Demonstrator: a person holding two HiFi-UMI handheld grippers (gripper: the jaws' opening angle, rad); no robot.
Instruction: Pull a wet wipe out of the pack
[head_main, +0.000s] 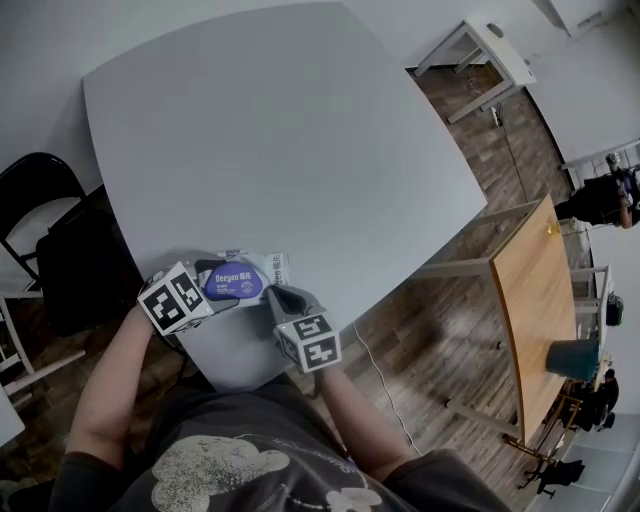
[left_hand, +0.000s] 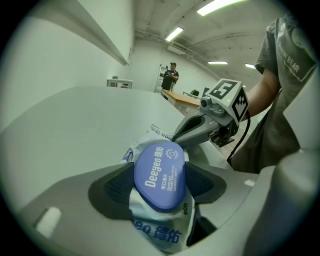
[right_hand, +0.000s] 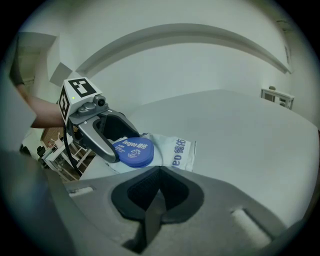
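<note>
The wet wipe pack, white with a closed blue oval lid, lies near the grey table's front edge. My left gripper straddles it. In the left gripper view both dark pads press on the sides of the lid, with the pack's wrapper bunched below. My right gripper points at the pack from the right, jaws shut and empty. Its closed tip sits at the lid's far edge. In the right gripper view its pads meet just short of the lid.
The grey table stretches away beyond the pack. A black chair stands at the left. A wooden table and a white table stand on the floor to the right. A person stands far off.
</note>
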